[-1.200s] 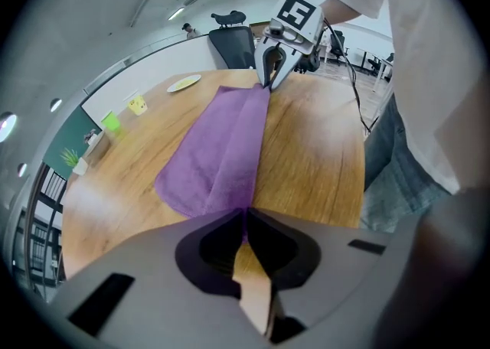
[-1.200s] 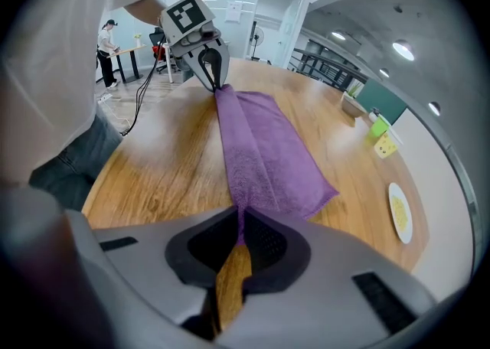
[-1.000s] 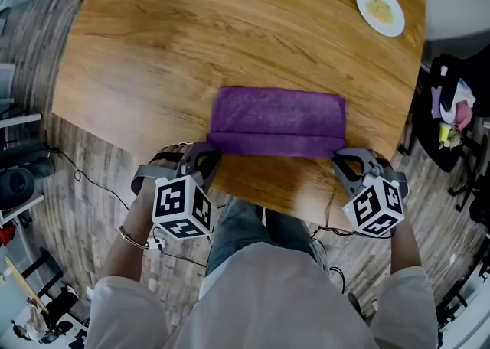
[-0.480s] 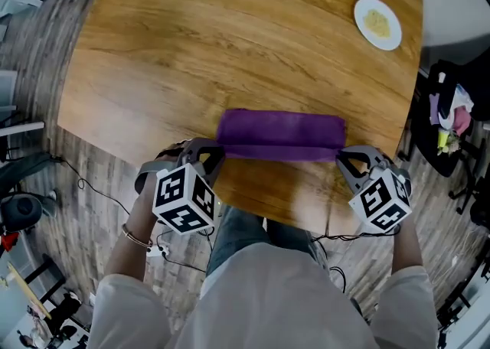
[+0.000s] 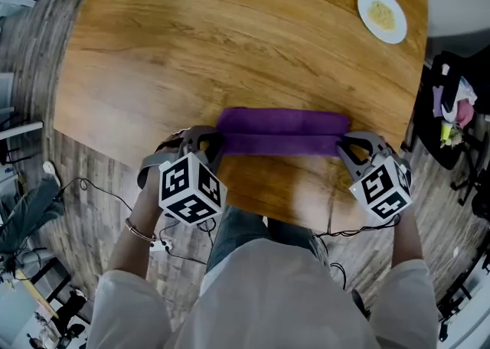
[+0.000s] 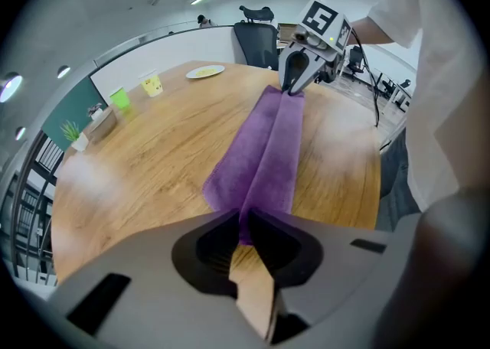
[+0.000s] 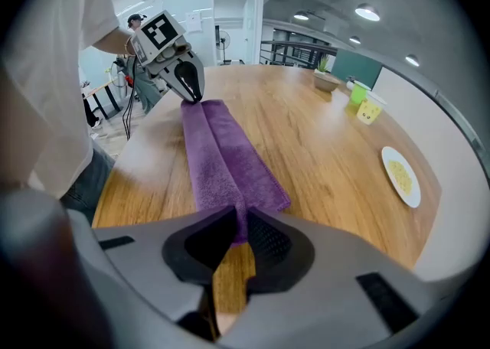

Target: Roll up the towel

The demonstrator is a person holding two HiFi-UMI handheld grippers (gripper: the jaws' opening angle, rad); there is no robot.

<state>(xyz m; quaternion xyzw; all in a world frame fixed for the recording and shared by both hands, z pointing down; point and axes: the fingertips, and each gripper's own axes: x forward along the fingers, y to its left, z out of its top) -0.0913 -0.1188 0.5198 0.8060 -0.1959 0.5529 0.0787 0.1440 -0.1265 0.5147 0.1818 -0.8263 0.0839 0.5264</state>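
Wooden tabletop (image 5: 230,49) beneath the fingers (image 5: 346,152). Well beyond the right-hand ones, white plate (image 5: 381,14) with yellow food. Further off, yellow cup (image 7: 368,112) just beside green cup (image 7: 357,93), then small planter (image 7: 328,79). Plank floor (image 5: 76,179) below.

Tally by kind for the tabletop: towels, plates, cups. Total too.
towel: 1
plate: 1
cups: 2, namely yellow cup and green cup
total: 4
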